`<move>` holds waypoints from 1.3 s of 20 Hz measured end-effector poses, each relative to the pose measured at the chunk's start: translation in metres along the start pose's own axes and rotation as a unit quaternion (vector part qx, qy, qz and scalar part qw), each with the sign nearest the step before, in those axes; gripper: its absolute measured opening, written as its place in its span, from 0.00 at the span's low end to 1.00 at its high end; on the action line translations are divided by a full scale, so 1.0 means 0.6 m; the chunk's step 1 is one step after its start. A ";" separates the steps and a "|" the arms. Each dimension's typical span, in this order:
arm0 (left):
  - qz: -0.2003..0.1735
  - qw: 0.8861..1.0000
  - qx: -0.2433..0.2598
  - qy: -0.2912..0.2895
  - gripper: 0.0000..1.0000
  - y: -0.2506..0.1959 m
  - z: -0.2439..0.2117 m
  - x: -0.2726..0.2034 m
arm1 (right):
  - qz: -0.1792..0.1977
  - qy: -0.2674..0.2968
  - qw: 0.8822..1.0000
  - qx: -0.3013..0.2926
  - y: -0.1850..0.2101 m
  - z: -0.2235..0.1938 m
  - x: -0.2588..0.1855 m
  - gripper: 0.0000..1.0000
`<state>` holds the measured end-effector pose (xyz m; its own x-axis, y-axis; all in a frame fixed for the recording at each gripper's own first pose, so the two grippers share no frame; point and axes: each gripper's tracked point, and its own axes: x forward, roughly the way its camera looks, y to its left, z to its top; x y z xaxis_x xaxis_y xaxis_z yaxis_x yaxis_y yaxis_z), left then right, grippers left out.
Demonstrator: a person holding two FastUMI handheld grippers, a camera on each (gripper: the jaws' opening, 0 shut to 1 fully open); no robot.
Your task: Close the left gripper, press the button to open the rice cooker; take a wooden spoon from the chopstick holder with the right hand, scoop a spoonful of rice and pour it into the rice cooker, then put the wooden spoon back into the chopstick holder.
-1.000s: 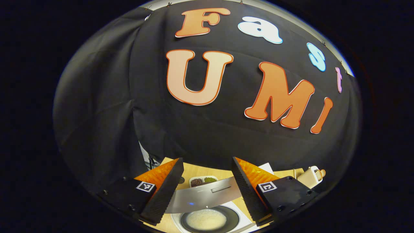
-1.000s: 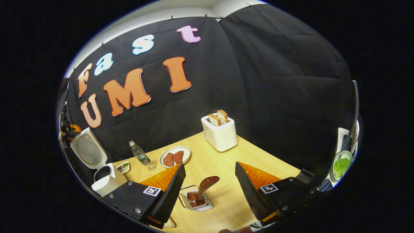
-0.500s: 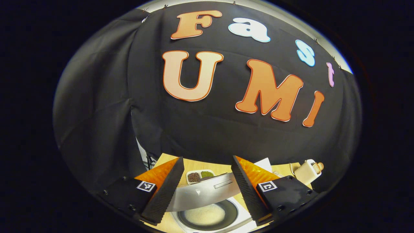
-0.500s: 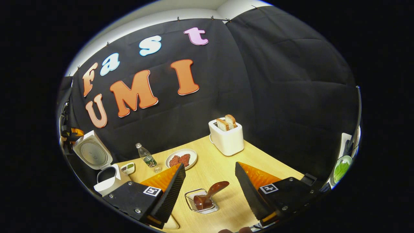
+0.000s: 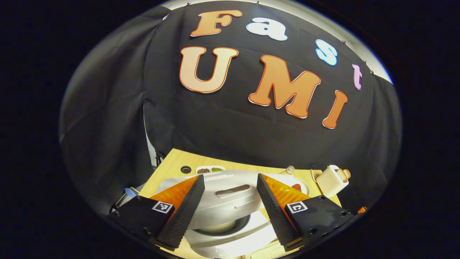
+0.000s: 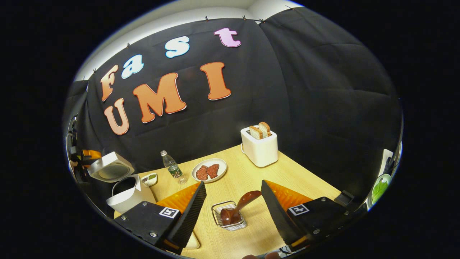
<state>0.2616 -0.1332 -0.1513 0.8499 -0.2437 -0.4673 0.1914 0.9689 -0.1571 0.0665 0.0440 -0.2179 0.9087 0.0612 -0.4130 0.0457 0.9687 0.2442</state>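
White and half-raised, the lid of the rice cooker [image 6: 120, 180] leans over its dark pot at the left edge of the wooden table [image 6: 305, 180] in the right gripper view. Just right of it sit a small two-part dish [image 6: 150, 178], a clear bottle [image 6: 173, 169] and a plate of reddish meat slices [image 6: 209, 170]. Farther back stands a white toaster [image 6: 261, 147] with two bread slices upright in its slots. Near the front, the wooden spoon [image 6: 239, 207] leans in the wire chopstick holder [image 6: 230, 216], bowl down, glossy dark-brown handle tilted up to the right. The right gripper [image 6: 233, 208] hangs near and above the holder, fingers apart, touching nothing. In the left gripper view, the left gripper [image 5: 230, 210] hangs over the cooker with fingers spread wide; the tilted lid, with a dark slot on top, stands in the way of the pot beneath it.
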 end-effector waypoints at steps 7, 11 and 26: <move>0.025 1.000 0.014 -0.012 1.00 -0.003 -0.106 -0.008 | -0.006 0.011 1.000 0.001 -0.026 -0.015 -0.024 0.95; 0.043 0.998 0.039 -0.016 1.00 -0.004 -0.138 0.001 | -0.008 0.025 1.000 0.003 -0.033 -0.030 -0.027 0.95; 0.018 0.990 0.131 0.041 1.00 -0.010 -0.216 0.065 | -0.028 0.051 0.998 0.034 -0.064 -0.058 -0.013 0.95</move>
<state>0.2299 -0.1544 -0.2815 0.8177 -0.2013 -0.5393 0.2920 0.9525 0.0872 0.0429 0.0149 -0.2547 0.8571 0.0340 -0.5140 0.1272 0.9530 0.2751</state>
